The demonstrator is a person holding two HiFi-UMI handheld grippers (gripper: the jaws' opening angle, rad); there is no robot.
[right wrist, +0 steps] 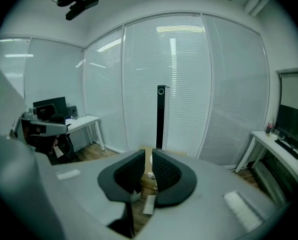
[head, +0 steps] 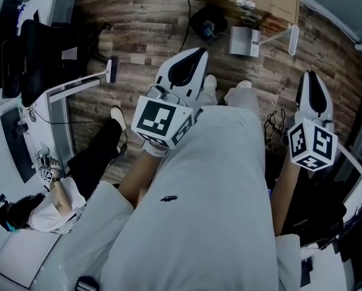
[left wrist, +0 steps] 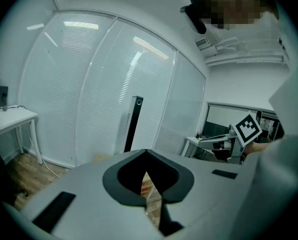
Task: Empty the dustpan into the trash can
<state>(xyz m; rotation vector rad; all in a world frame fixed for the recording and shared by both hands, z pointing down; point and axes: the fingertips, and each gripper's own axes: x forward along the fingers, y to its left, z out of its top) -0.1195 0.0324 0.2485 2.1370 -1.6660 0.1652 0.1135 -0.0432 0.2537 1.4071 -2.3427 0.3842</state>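
Holding left tool (left wrist: 146,153) shut, right tool (right wrist: 149,153) barely apart, both empty, dustpan (head: 244,41) well ahead

Between the left gripper (head: 200,53) and the brown cardboard box (head: 278,8) the brown wood-plank floor (head: 144,35) lies bare. A black round container (head: 208,23) and a flat white pan (head: 244,41) stand just before the box. A black office chair (head: 41,59) and a seated person's black-trousered leg (head: 99,153) crowd the left. Black cables (head: 274,123) trail beside the right gripper (head: 309,76).
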